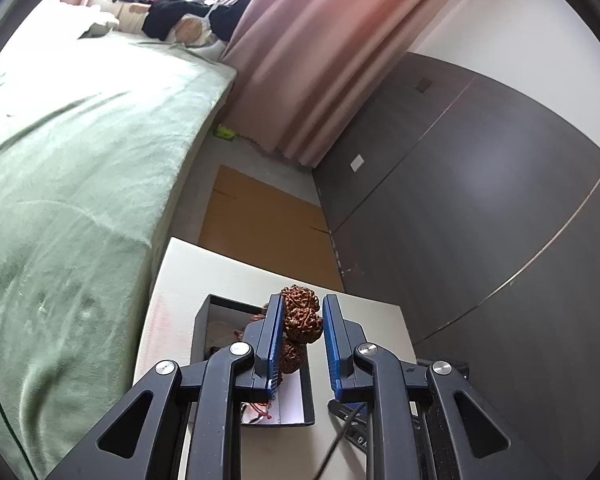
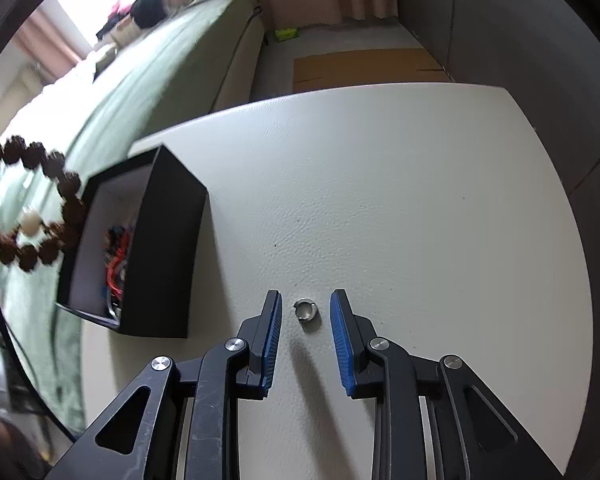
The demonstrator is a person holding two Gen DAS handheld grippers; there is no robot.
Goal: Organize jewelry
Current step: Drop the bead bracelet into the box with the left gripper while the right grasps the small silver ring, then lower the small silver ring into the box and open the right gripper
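Note:
In the left wrist view my left gripper (image 1: 302,312) holds a bracelet of big brown knobbly beads (image 1: 302,318) between its blue pads, above a black box with a white lining (image 1: 208,320) that holds red cords. The right wrist view shows the same bracelet (image 2: 32,208) hanging in the air left of the box (image 2: 168,240), blurred, with one white bead. My right gripper (image 2: 305,312) is open low over the table, its fingers on either side of a small silver ring (image 2: 306,311).
The white leather-textured table (image 2: 400,200) stands beside a bed with a green cover (image 1: 68,160). Flat cardboard (image 1: 260,220) lies on the floor beyond the table. Dark wardrobe doors (image 1: 480,200) and a pink curtain (image 1: 320,60) are to the right.

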